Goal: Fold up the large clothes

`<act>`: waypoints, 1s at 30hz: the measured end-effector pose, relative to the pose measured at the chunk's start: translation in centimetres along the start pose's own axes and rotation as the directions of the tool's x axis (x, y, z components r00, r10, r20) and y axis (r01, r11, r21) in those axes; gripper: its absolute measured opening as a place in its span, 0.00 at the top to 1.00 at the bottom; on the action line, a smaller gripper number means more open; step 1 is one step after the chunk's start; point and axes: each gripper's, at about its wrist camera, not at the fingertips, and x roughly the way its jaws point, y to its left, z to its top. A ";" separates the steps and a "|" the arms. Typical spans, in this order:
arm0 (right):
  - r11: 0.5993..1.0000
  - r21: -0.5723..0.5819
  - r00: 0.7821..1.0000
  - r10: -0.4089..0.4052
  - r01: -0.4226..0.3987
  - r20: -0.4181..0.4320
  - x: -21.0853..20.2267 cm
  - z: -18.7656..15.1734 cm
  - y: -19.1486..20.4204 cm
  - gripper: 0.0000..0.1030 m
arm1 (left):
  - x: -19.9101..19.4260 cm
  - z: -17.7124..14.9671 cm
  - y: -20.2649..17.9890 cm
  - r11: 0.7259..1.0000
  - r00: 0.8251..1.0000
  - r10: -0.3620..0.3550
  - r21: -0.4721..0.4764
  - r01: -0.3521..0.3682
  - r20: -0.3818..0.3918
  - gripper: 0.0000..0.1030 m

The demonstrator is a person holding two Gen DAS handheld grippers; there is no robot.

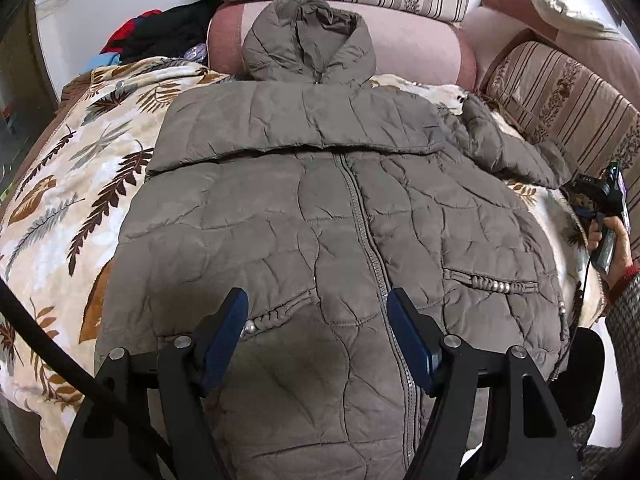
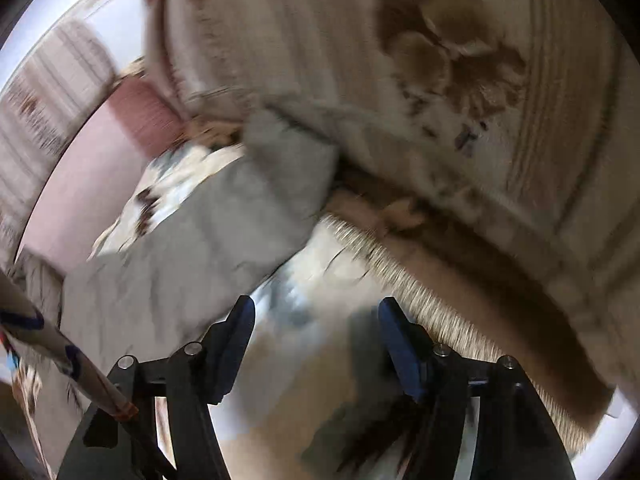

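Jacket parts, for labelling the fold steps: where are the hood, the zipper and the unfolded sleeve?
hood (image 1: 308, 36), left wrist view, on its quilted crown.
zipper (image 1: 360, 208), left wrist view, mid-length on the chest.
unfolded sleeve (image 2: 224, 232), right wrist view, blurred, on its middle.

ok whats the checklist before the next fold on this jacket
1. Jacket lies flat, front up, on the leaf-print blanket: ok.
2. Zipper closed down the front: ok.
3. One sleeve folded across the chest: ok.
4. Other sleeve folded in: not ok, it lies out toward the striped cushion.
5. Left hand-held gripper free of fabric: ok, jaws apart above the jacket.
6. Right hand-held gripper empty: ok, nothing between its jaws, though that view is blurred.
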 end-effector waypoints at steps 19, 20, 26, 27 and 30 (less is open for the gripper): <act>0.991 -0.060 0.986 -0.109 0.117 0.123 -1.2 7.4 3.4 0.87 | 2.9 1.3 -0.3 1.000 0.997 0.025 -0.014 -0.026 -0.071 0.31; 0.991 -0.045 0.983 -0.122 0.129 0.134 -1.8 7.7 3.1 0.88 | 2.8 1.2 -0.1 1.000 0.998 0.022 -0.015 -0.023 -0.065 0.31; 0.985 -0.078 0.977 -0.140 0.154 0.162 -5.7 7.7 5.5 0.88 | 1.5 0.4 1.7 0.999 1.000 0.008 -0.051 -0.010 -0.026 0.31; 0.987 -0.094 0.980 -0.111 0.127 0.164 -6.8 7.4 6.6 0.88 | 1.2 0.3 2.0 0.998 1.000 0.006 -0.058 -0.007 -0.019 0.31; 0.986 -0.151 0.984 -0.047 0.073 0.170 -9.3 6.5 9.9 0.88 | 0.4 -0.2 2.7 0.998 1.000 0.000 -0.069 0.000 0.004 0.31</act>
